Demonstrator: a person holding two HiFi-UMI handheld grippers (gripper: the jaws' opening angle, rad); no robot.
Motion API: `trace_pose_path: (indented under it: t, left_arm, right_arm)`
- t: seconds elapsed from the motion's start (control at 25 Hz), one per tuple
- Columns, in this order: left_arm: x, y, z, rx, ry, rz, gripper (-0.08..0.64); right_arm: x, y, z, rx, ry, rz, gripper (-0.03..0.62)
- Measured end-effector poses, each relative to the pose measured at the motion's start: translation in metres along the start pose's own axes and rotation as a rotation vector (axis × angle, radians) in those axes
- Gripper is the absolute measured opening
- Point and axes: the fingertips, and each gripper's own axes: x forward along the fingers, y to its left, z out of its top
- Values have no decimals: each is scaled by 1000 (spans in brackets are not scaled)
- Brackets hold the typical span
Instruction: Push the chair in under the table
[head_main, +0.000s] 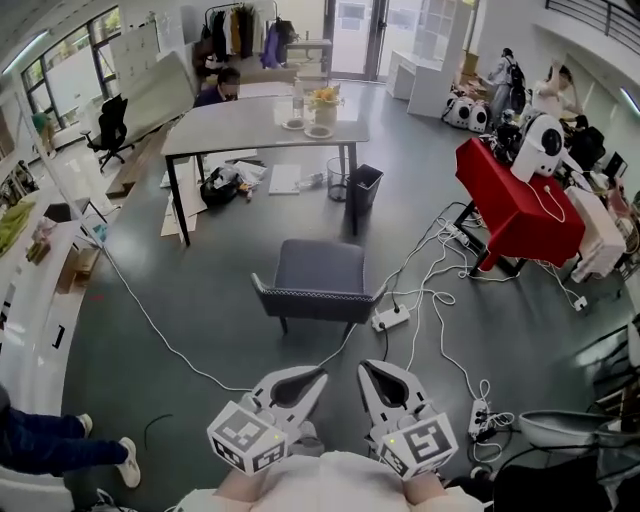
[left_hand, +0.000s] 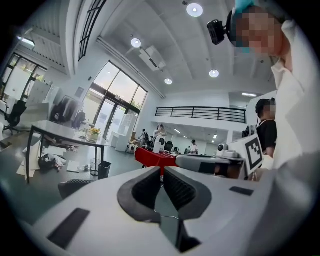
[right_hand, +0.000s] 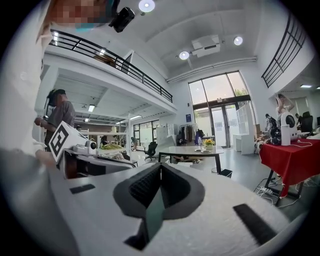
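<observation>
1 chair (head_main: 318, 280) apart from table (head_main: 240, 125), whole only in head view

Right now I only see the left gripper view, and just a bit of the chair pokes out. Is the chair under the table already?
Observer: Not yet. In the head view the chair stands out on the open floor, well apart from the table, with its back toward you.
Operator: Is anything lying near it?
Observer: Yes. A white power strip lies on the floor just off the chair's corner on the picture's right, with cables trailing away from it.
Operator: Is my other gripper holding something?
Observer: No. In the right gripper view the right gripper has its jaws together with nothing between them.
</observation>
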Motion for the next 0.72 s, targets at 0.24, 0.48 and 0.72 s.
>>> trace_pose_path:
  t: [0.24, 0.48, 0.72]
  left_arm:
    - [19, 56, -1, 3, 23, -13, 28]
    - [33, 87, -7, -23, 56, -5, 28]
    - [53, 113, -11, -36, 72, 14, 28]
  right_arm:
    - [49, -16, -6, 3, 22, -32, 2]
    - [74, -33, -13, 19, 54, -54, 2]
    - [93, -52, -21, 37, 68, -54, 2]
